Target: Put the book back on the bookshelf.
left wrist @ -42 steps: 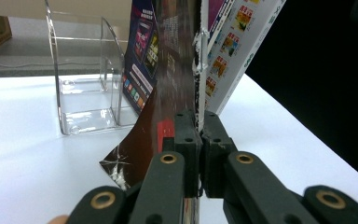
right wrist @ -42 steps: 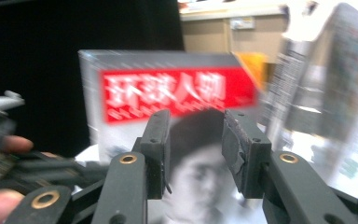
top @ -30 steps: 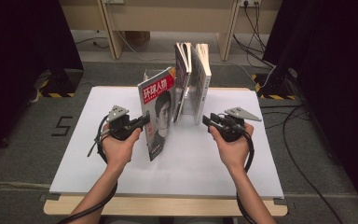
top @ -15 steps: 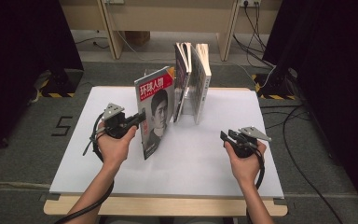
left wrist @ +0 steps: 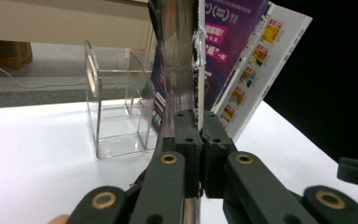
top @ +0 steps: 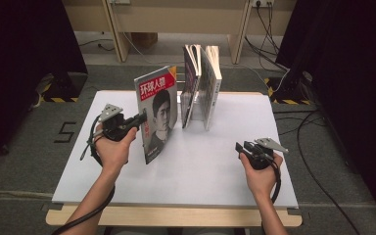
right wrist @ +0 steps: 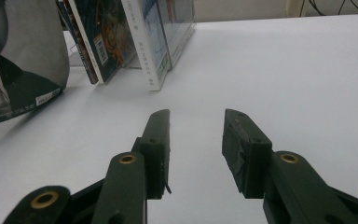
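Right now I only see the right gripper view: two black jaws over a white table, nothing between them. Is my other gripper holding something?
Observer: Yes. The left gripper is shut on the edge of a magazine and holds it upright.
Operator: Where could it go?
Observer: The left gripper view shows a clear stand behind it, with empty slots on that side.
Operator: And where is my gripper from up high?
Observer: The right gripper is over the near right part of the table, well apart from the books in the stand.
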Demonstrator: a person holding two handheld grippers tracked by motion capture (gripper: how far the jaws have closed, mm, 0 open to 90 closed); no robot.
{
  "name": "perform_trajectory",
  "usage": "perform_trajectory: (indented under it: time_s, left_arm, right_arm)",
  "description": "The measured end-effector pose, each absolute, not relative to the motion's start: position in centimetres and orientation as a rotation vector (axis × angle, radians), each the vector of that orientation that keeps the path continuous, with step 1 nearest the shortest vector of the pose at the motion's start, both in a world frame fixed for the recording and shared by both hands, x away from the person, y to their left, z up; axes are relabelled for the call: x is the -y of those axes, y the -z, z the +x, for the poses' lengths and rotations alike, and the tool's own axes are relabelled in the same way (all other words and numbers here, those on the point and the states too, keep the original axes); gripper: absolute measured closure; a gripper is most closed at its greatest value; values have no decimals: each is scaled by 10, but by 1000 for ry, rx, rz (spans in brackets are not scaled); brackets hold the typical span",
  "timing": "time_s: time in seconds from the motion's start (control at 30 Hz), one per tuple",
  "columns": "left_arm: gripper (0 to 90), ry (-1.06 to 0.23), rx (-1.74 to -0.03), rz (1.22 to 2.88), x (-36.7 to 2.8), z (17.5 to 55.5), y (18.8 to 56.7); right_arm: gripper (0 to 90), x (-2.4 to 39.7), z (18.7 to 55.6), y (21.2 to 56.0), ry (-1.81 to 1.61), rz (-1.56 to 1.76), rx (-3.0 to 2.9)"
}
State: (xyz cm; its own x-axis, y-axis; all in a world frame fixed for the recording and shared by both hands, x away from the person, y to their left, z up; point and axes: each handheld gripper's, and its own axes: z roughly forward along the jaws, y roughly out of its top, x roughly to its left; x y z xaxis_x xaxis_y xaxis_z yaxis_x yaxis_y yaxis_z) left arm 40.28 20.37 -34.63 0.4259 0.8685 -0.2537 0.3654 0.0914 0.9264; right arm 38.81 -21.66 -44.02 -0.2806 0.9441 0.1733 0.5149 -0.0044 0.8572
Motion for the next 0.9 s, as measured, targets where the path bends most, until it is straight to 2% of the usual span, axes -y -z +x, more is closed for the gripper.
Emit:
perform_trajectory:
  time_s: [0.43, 0.9]
  left_arm:
    - [871, -588, -1159, 1469, -218, 404, 336]
    - [871, -591, -1174, 1460, -220, 419, 329]
  right_arm:
    - [622, 218, 389, 443, -1223, 1520, -1819]
    - [623, 220, 390, 445, -1222, 1531, -1817]
